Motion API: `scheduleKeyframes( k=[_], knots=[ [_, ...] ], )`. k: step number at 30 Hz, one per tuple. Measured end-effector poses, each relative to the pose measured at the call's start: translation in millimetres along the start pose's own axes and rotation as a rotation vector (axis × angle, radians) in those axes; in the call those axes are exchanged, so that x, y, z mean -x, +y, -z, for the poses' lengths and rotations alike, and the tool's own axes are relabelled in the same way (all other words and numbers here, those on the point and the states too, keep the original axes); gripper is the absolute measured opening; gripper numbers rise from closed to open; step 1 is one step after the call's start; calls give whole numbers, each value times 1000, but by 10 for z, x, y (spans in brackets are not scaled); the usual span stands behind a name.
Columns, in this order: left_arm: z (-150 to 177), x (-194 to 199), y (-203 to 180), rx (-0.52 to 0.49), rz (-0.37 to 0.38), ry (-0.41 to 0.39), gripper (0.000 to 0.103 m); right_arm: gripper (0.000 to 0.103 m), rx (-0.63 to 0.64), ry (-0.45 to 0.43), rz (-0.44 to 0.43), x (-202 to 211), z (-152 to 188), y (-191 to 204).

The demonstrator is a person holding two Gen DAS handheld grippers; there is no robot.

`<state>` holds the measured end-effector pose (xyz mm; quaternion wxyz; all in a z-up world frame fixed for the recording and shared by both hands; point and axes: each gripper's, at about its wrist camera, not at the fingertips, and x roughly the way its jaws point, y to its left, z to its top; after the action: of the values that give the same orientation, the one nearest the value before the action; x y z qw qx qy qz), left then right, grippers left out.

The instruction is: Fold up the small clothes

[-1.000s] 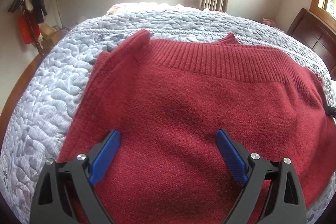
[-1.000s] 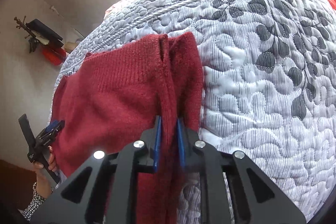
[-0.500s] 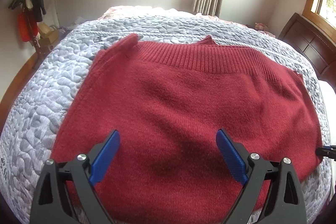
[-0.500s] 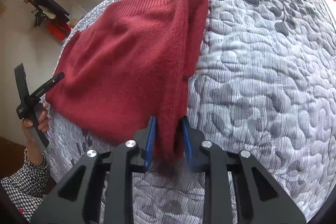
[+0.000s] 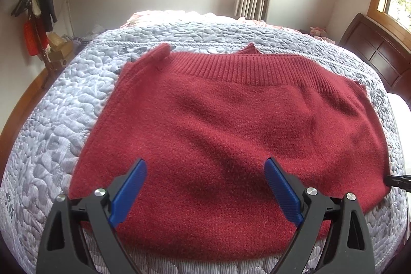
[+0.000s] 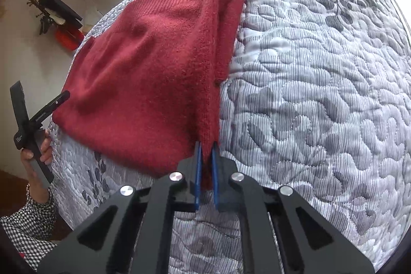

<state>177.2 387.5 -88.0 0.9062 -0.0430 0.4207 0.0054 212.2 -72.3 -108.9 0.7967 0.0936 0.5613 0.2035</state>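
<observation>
Right wrist view first: the right tongs (image 6: 205,171) are clamped on the near corner of the red knit sweater (image 6: 154,73), blue pads pinching a ridge of doubled fabric that runs straight ahead of them along the garment's right edge. From here the sweater spreads forward and to the left over the grey quilted bed (image 6: 321,107), with a folded-under strip peeking out along that same edge. Over on the far side the left tongs (image 6: 38,117) sit in a hand (image 6: 38,148) just off the opposite corner, not touching cloth. Left wrist view now: the left tongs (image 5: 205,191) stand wide apart and empty, hovering over the near hem, and the sweater (image 5: 231,132) lies broad across the frame, its ribbed band running left to right at the far side. Long axis crosswise to the left tongs, then. My read: the right hand holds the working corner, and the left sits nearest the free one.
</observation>
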Motion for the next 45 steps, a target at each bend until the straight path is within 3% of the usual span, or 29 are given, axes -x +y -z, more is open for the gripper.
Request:
scheduleKeyframes(
  k=[13,18,20,23,26,29,39,41,42,43,45],
  knots=[
    [95,-302,-8,-57,-58,39,98,12,-3,-4,39,-121,41,12],
    [46,-239,15,-45,-36,47,97,28,25,-16,41,91,-31,153],
    [-2,-180,10,-37,-25,43,97,40,28,-33,27,196,-93,224],
    [-81,-94,-38,-38,-7,24,97,44,24,-53,37,293,-229,270],
    [-162,-84,-122,-46,8,18,97,57,-24,-56,-8,284,-403,188],
    [-216,-144,-208,-55,20,25,97,63,-67,-24,-61,140,-542,51],
    [-178,-507,-158,-46,43,78,98,61,-126,2,-169,-231,-668,-253],
    [-171,-532,-154,-52,51,80,99,39,-130,8,-215,-267,-683,-248],
    [-172,-540,-143,-50,55,86,99,37,-140,13,-227,-291,-690,-246],
    [-179,-544,-133,-45,63,93,99,28,-137,11,-223,-297,-703,-224],
    [-202,-532,-116,-38,74,103,98,23,-125,-11,-236,-217,-707,-166]
  ],
)
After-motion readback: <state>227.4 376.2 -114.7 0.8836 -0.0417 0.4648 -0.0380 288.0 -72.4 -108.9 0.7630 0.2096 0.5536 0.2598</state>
